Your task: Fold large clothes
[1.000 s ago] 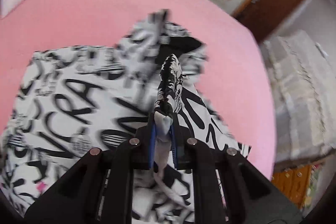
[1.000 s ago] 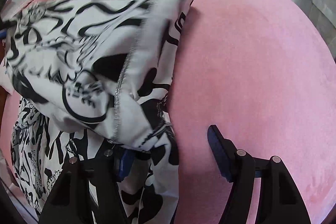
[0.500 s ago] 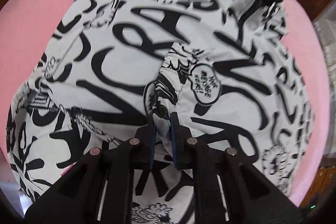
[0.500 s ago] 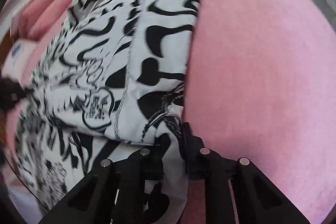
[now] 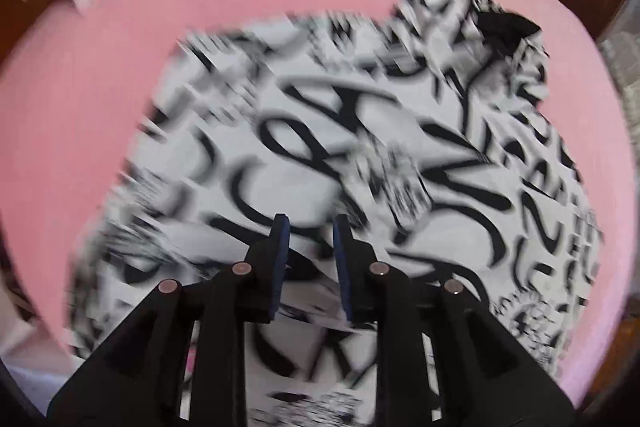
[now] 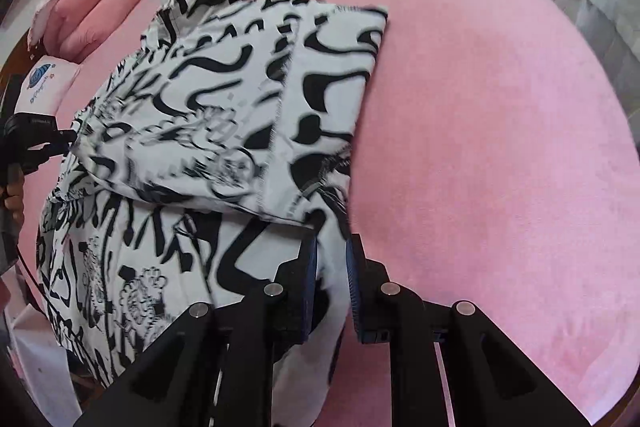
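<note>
On the pink bed (image 5: 100,99), the left claw (image 5: 307,227) hovers parted and empty at centre frame over the shirt (image 5: 360,155), whose side is already folded inward, while the right claw (image 6: 331,251) pinches its right edge at lower centre; further folds remain.
</note>
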The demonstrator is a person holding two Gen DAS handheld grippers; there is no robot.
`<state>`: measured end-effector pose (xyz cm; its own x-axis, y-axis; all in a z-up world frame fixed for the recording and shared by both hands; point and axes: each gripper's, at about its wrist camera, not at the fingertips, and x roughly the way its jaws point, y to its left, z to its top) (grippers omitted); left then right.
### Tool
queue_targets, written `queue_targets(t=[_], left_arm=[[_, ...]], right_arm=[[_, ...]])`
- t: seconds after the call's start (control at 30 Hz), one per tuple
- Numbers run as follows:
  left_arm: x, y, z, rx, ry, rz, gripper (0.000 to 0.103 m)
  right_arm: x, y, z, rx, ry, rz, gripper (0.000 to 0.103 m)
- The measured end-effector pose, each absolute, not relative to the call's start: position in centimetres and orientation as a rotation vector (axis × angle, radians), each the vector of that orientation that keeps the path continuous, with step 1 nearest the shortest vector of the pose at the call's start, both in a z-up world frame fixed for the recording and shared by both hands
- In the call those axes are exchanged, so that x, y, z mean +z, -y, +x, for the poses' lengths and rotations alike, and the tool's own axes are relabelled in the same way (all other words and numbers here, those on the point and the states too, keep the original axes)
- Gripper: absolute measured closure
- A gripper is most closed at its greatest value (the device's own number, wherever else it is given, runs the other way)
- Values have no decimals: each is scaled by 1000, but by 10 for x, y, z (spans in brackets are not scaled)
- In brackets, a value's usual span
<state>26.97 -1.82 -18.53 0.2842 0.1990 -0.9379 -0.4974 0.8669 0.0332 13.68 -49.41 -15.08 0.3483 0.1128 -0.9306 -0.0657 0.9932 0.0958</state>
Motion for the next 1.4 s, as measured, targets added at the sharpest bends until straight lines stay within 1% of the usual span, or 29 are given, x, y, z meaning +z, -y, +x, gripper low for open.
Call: queue_targets(t=[0.07,0.17,0.2,0.23,0.27,0.3,0.33,0.47,0.53,0.6,0.7,0.83,1.0,1.1,1.17,1.27,1.33,1.4], left_arm=[[-169,16,267,475,-1166,-284,84],[-154,27,265,294,-1146,-385,84],[-152,34,264,249,-1150,-395,84],[-153,45,264,196,-1163,-398,85],[-155,58,264,150,-1185,-397,89],[-160,71,265,98,-1213,-399,99],[-164,83,265,64,-1234,-404,100],[-195,135,268,-80,-1366,-436,102],[-216,150,269,-80,-1431,-454,102],[-232,158,273,-48,-1475,-407,102],[-247,150,277,68,-1482,-311,102],[-250,118,275,120,-1461,-377,102],[-239,71,268,246,-1381,-315,102],[-244,45,266,232,-1375,-421,102],[-249,44,266,234,-1391,-409,102],[-257,60,273,278,-1411,-290,102],[-255,73,277,323,-1422,-217,102],[-240,87,280,308,-1383,-183,102]], right_arm=[[-137,489,130,111,-1181,58,89],[-134,458,142,200,-1189,126,89],[-136,450,145,231,-1196,145,91],[-143,433,154,264,-1207,160,96],[-148,420,160,294,-1222,166,100],[-151,407,165,310,-1228,168,101],[-155,398,170,336,-1230,180,102],[-181,369,198,358,-1262,270,102],[-205,362,213,322,-1317,303,102],[-226,360,221,283,-1380,320,102],[-230,363,227,277,-1383,316,102],[-216,390,228,181,-1341,259,102],[-200,451,217,64,-1313,369,102],[-193,463,210,50,-1292,392,102],[-187,462,208,12,-1267,330,102],[-196,458,209,-36,-1288,318,102],[-198,457,215,-61,-1289,328,102],[-188,443,221,15,-1236,315,102]])
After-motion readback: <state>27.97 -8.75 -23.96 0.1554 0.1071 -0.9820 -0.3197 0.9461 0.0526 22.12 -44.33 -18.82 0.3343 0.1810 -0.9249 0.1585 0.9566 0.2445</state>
